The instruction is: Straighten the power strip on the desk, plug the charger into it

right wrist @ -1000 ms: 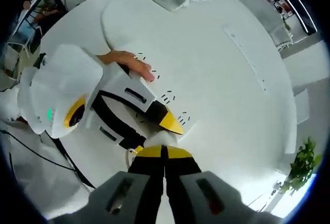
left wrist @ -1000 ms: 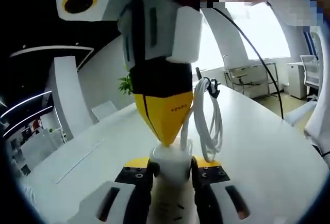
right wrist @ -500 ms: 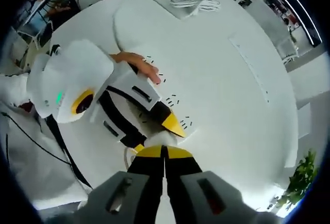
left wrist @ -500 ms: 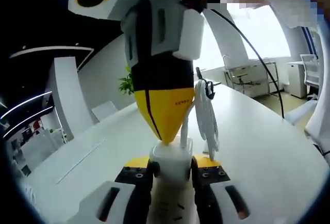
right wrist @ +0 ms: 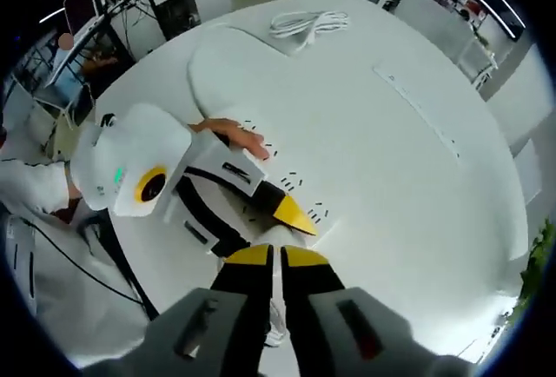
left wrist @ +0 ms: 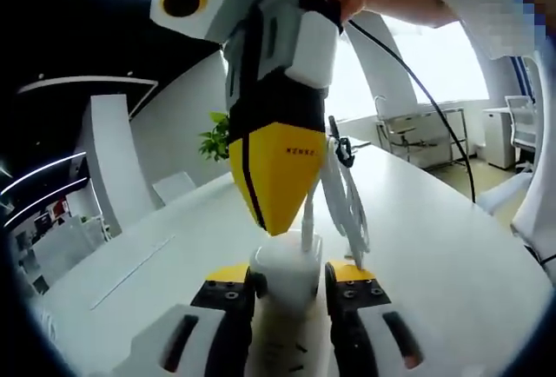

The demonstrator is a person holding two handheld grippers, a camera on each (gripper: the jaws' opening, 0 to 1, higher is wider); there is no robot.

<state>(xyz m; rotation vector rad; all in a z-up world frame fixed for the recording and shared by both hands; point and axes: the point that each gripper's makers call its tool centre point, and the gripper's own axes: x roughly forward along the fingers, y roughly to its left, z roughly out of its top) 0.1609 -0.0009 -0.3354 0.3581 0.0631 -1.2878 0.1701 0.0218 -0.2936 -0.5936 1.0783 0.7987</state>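
The plugging step looks in hand: the left gripper [left wrist: 287,286] clamps the white charger [left wrist: 285,270] over the strip [right wrist: 291,181] on the desk [right wrist: 417,186], the right gripper [right wrist: 280,260], jaws nearly shut, pinches its top, and next comes pressing it home.

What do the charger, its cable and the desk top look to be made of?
Charger: white plastic, probably, smooth with a soft sheen and rounded edges. Cable: white, flexible, likely rubbery sheathing, since it hangs in loose loops. Desk: smooth matte white surface, laminate or painted board; the pictures leave it open.
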